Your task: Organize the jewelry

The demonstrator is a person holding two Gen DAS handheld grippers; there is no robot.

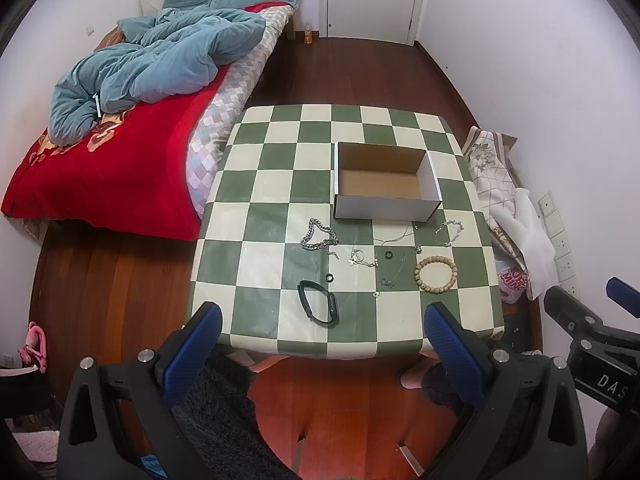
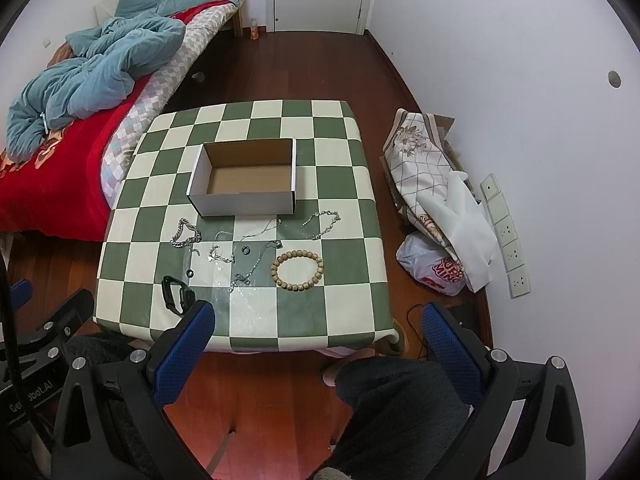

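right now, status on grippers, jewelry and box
Left gripper and right gripper open, empty, short of the table. Jewelry loose on the cloth: bead bracelet, black band. Box empty. Nothing blocking.

Green-and-cream checkered desk (image 1: 276,184) — on it an open cardboard box (image 1: 384,202), empty; nearer, a chunky silver chain (image 1: 318,235), thin silver chains (image 1: 394,256), two small black rings (image 1: 329,278), a wooden bead bracelet (image 1: 435,275) and a black watch band (image 1: 318,307) — all spread apart.

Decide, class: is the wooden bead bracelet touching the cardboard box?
Apart. The right wrist view shows the wooden bead bracelet separated from the cardboard box by bare checkered tablecloth.
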